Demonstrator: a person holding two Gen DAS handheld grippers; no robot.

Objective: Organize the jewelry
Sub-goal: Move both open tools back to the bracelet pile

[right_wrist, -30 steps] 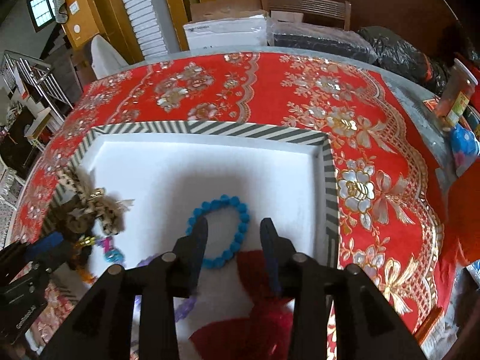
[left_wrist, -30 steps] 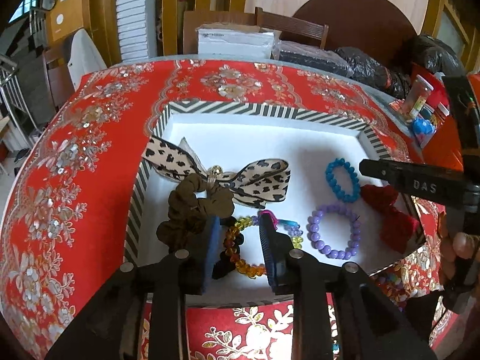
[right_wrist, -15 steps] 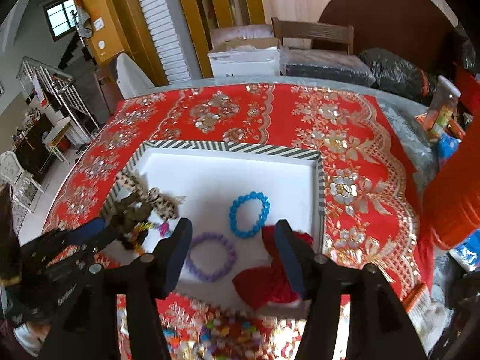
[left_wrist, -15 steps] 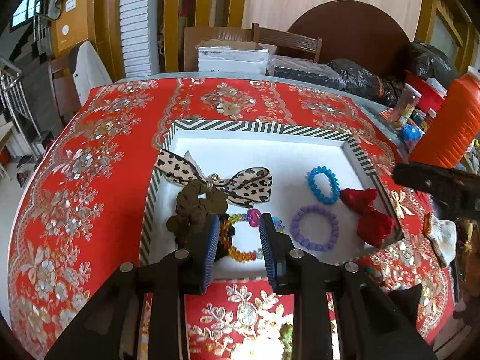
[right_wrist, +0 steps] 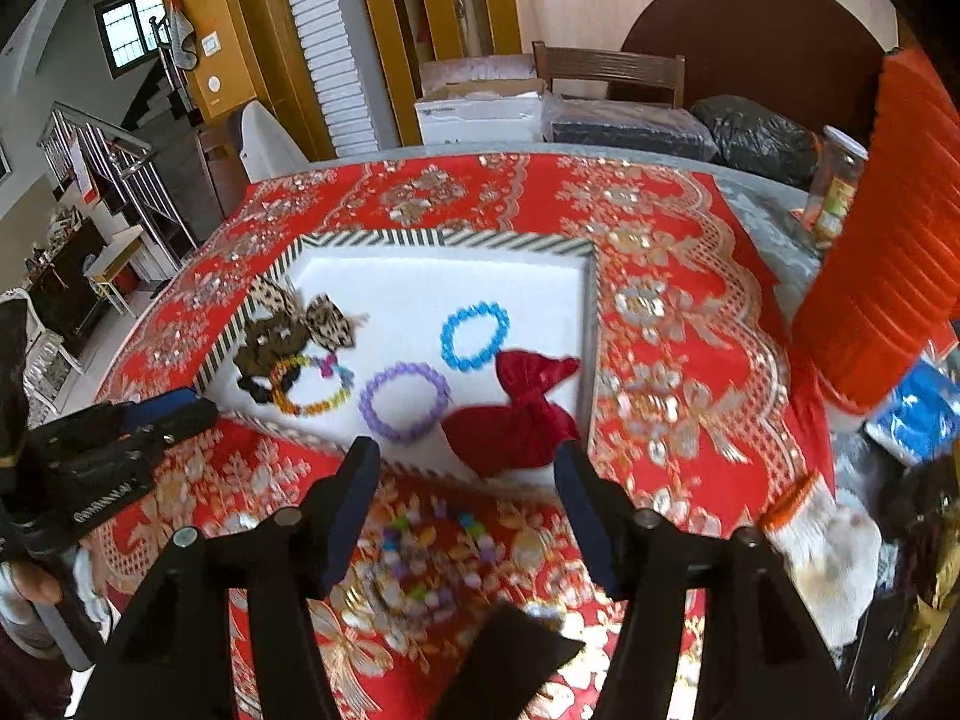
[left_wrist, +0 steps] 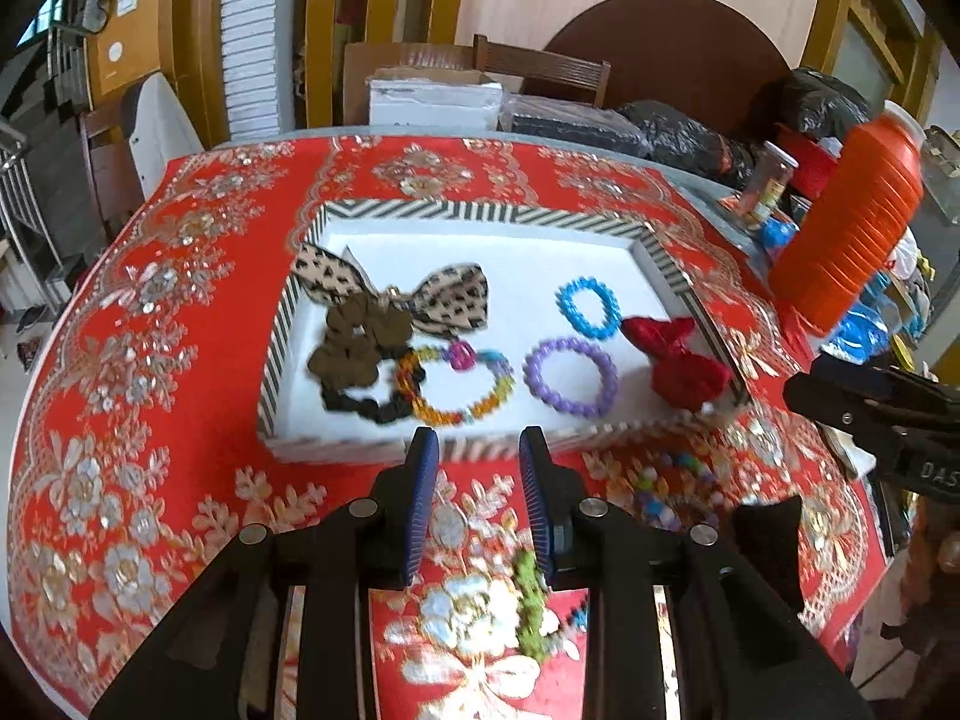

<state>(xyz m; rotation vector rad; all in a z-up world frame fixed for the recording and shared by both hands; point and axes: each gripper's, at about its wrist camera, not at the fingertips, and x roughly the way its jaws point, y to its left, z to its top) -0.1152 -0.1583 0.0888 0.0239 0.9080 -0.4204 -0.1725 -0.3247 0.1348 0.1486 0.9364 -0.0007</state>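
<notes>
Red cloth holds a pastel bead bracelet (right_wrist: 420, 546) just below the right gripper (right_wrist: 465, 468), whose jaws stand wide & empty, outside the tray (right_wrist: 591, 324). Left gripper (left_wrist: 477, 450), jaws narrow & empty, is farther; right hand is nearer.

A wooden chair (left_wrist: 543, 69) and staircase (right_wrist: 114, 150) stand behind the table.
</notes>
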